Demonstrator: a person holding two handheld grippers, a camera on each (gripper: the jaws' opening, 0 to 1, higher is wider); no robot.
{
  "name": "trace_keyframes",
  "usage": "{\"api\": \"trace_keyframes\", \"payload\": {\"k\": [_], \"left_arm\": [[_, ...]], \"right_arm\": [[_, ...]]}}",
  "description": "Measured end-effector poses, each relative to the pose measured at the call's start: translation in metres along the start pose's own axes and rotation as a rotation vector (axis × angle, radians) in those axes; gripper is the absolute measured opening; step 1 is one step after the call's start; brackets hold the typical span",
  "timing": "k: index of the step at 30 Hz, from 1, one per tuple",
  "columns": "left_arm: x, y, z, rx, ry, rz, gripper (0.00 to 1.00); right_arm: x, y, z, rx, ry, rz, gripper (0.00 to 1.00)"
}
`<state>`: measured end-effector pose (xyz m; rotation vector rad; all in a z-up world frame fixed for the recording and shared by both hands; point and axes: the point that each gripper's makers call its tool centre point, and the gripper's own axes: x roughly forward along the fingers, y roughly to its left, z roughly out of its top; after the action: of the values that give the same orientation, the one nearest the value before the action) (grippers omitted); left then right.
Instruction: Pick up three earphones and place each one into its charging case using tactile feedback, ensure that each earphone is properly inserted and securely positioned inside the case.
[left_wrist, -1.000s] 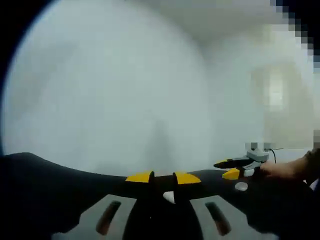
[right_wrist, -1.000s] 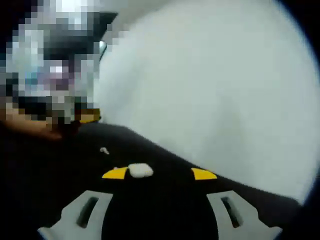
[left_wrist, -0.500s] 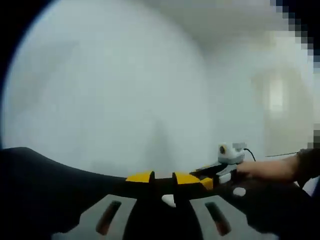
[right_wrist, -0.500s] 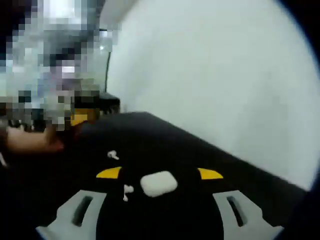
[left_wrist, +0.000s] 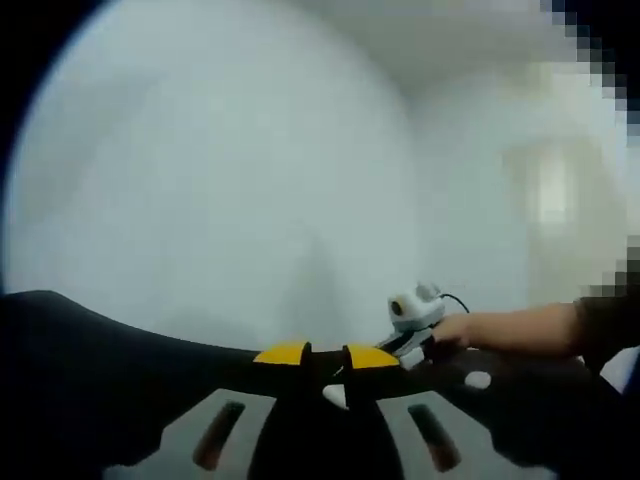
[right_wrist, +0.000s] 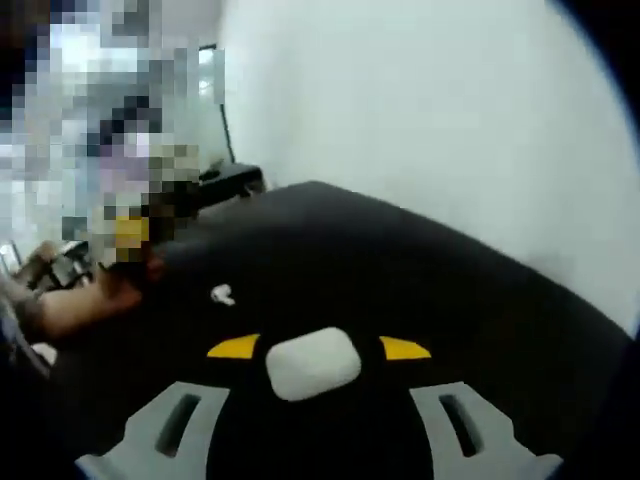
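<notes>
One charging case (right_wrist: 312, 365) counted: white, rounded, at 6 o'clock in right gripper view, on black table (right_wrist: 430, 270), between the spread jaws of right gripper (right_wrist: 318, 348); no contact visible on either side. Judge as light, hard-shelled, glossy, likely to skid or squirt out under a pinch; best taken across the flat faces, low, with gentle force.

Farther out at 10 o'clock, count one earphone (right_wrist: 222, 294), loose on the table, well apart from the case. Judge as tiny, very light, slippery, prone to roll; best taken by the bud body, stem left free for seating.

Left gripper view: jaws of left gripper (left_wrist: 327, 355) nearly together, narrow gap; small white piece (left_wrist: 335, 397) just below the tips, cannot tell whether gripped. At 4 o'clock, a second white piece (left_wrist: 478, 380) on the table, near a hand (left_wrist: 500, 330). Cannot confirm three earphones.
</notes>
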<state>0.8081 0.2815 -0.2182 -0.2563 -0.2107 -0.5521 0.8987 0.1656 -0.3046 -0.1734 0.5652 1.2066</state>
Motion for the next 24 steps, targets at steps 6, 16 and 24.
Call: {"api": "trace_keyframes", "payload": {"k": [6, 16, 24], "left_arm": [[0.001, -0.002, -0.001, 0.006, 0.006, -0.002, 0.11], [0.003, -0.005, -0.004, 0.021, 0.024, -0.007, 0.10], [0.003, -0.004, -0.004, 0.026, 0.031, -0.008, 0.10]], "right_arm": [[0.006, 0.013, -0.021, -0.061, 0.106, 0.040, 0.42], [0.000, 0.025, -0.012, -0.011, 0.053, 0.033, 0.41], [0.013, 0.033, -0.017, -0.010, 0.101, 0.084, 0.40]]}}
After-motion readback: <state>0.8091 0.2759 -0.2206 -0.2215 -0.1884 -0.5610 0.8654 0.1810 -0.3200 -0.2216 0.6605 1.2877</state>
